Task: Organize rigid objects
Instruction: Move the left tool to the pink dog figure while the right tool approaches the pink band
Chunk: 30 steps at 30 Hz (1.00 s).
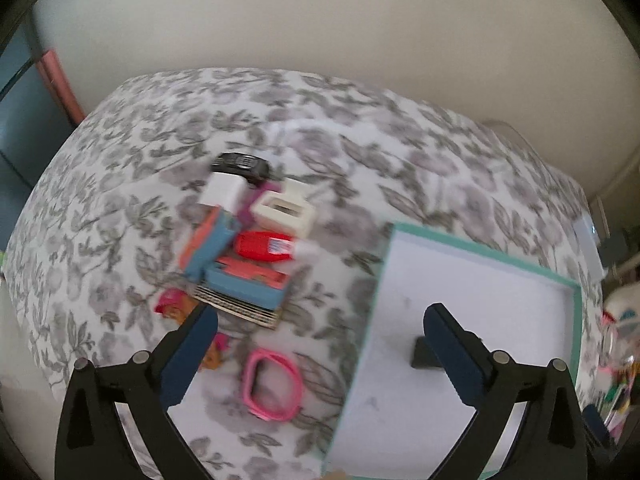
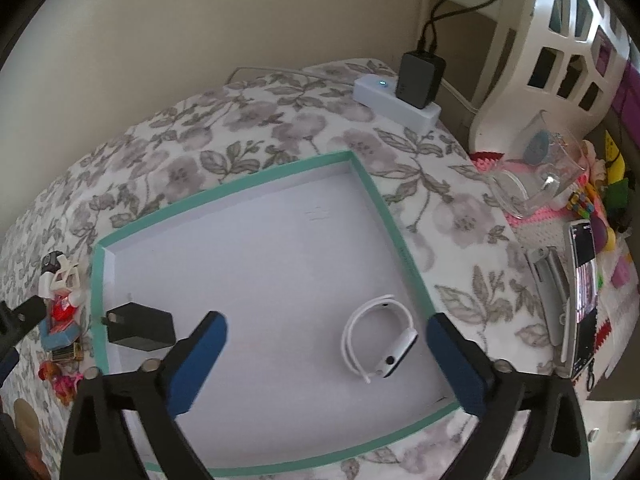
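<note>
A shallow tray (image 2: pixel 224 196) with a teal rim and a smooth white floor lay on a worktop (image 2: pixel 256 120) covered in grey floral cloth, near a plain wall. Most of the tray floor was bare. Inside it a boxy black charger (image 2: pixel 140 330) sat by the left rim, and a white watch (image 2: pixel 380 336) with a curved band lay near the right rim, well apart from the charger.

The right hand-held gripper (image 2: pixel 326 354) hovered over the tray with its blue-padded jaws spread wide and nothing between them. The left hand-held gripper (image 1: pixel 320 344) was likewise wide open and empty, straddling the tray's left rim.

Left of the tray, on the cloth, a loose pile (image 1: pixel 244 240) of small boxes and a red bottle crowded together, with a pink oval band (image 1: pixel 272 386) nearer. A white power strip (image 2: pixel 396 102) sat at the worktop's far edge.
</note>
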Motion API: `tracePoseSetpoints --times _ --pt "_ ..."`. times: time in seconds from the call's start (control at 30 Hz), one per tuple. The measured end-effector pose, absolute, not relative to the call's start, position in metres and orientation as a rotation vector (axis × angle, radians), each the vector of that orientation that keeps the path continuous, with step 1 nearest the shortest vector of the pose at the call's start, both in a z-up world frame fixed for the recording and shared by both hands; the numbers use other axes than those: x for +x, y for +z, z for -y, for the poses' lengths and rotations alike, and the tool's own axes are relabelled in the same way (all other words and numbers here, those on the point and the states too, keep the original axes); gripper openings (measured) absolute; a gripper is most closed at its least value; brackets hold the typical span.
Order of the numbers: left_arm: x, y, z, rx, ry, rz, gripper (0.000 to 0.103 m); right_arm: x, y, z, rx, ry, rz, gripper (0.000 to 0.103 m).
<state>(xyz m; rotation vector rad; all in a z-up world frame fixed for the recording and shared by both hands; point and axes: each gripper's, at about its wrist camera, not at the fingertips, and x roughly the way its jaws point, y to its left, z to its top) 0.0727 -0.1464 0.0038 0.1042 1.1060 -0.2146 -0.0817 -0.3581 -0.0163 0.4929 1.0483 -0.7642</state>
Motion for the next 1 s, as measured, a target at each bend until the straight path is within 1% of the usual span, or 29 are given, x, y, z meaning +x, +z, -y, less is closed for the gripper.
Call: tracePoseSetpoints --times 0.17,0.33,0.5,0.63,0.83,1.0 --pt "0.089 0.015 0.105 0.046 -0.160 -1.075 0.103 -0.074 -0.006 0.344 0.519 -0.703 -0.993 0.103" --pt "0.100 0.027 0.065 0.074 -0.090 -1.043 0.103 -0.055 0.013 0.313 0.506 -0.606 -0.919 0.103" --pt "0.106 0.029 0.035 0.121 -0.027 -1.048 0.103 -0.028 0.032 0.265 0.408 -0.477 -0.875 0.103" --pt "0.114 0.020 0.011 0.072 -0.011 -1.099 0.103 -0.005 0.027 0.226 0.350 -0.356 -0.898 0.103" --pt "0.122 -0.003 -0.010 0.023 0.003 -1.182 0.103 0.025 -0.001 0.177 0.298 -0.225 -0.994 0.103" --pt "0.128 -0.030 -0.022 -0.028 0.001 -1.266 0.103 0.034 -0.021 0.153 0.226 -0.178 -1.048 0.102"
